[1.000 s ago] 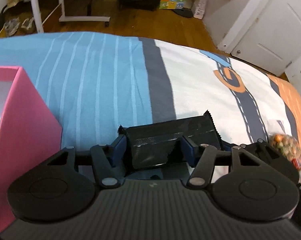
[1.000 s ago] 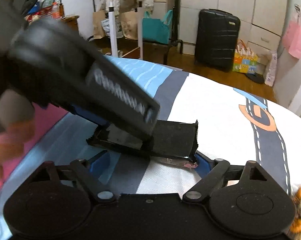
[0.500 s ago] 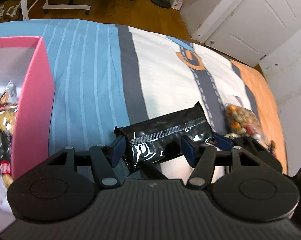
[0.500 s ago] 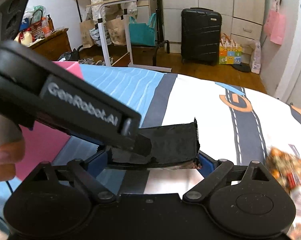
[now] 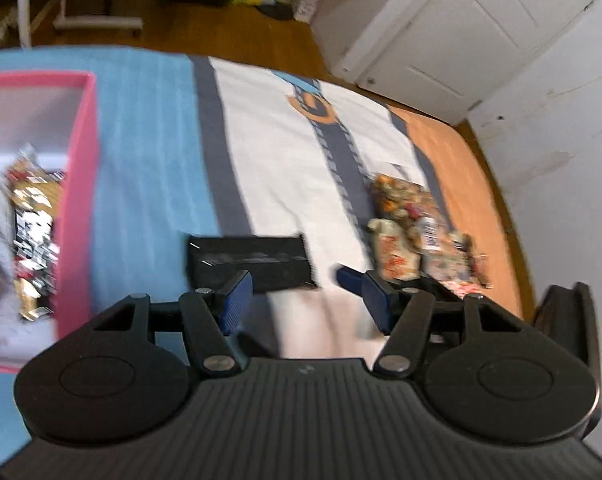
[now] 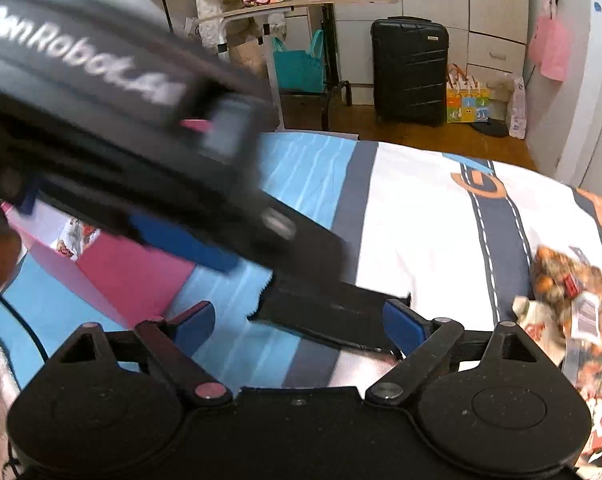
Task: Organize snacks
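A black snack packet (image 5: 253, 258) lies flat on the bedsheet just beyond my left gripper (image 5: 307, 300), which is open and empty above it. In the right wrist view the same packet (image 6: 333, 316) lies between the open fingers of my right gripper (image 6: 301, 322), apart from both pads. The left gripper's body (image 6: 113, 120) crosses that view from the upper left, blurred. A pink box (image 5: 79, 200) with several snack packs inside stands at the left.
Bags of mixed snacks (image 5: 417, 224) lie on the sheet at the right, also shown in the right wrist view (image 6: 573, 292). The bed's far edge meets a wooden floor with a black suitcase (image 6: 409, 68), a desk frame and white doors.
My left gripper has opened and let go of the black packet, which now lies on the sheet. The left gripper has risen and pulled back. The right gripper has opened wider around the packet.
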